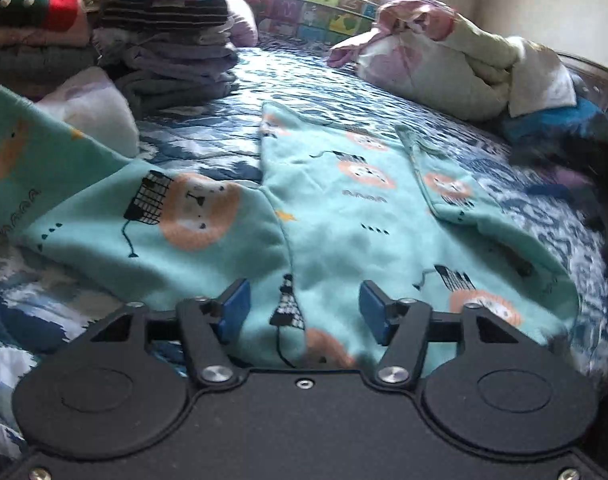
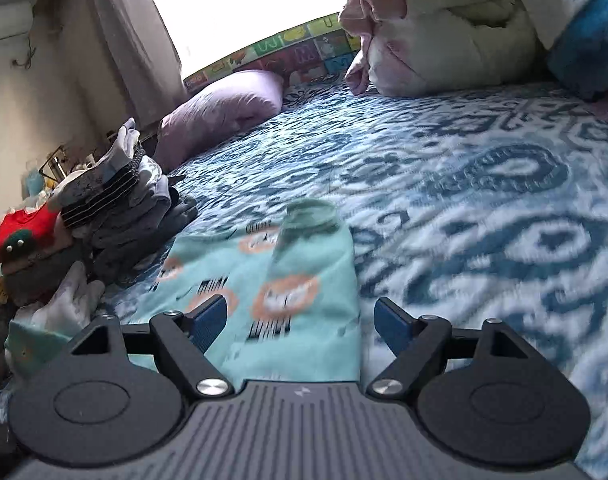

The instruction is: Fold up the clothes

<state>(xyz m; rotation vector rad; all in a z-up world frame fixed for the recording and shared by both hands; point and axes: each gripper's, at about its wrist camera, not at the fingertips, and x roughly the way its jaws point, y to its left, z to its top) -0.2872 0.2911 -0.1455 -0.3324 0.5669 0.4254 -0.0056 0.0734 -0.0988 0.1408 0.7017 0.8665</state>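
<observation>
Lying lengthwise away from both cameras, the teal lion-print garment rests beneath two empty, parted jaws.

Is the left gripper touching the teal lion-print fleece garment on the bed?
Cannot tell. In the left wrist view the left gripper hangs open above the garment, pinching nothing; any gap is unclear.

Readable signs: almost none

Large letters show on the coloured tile mat at the bed's far edge, too blurred to read.
</observation>
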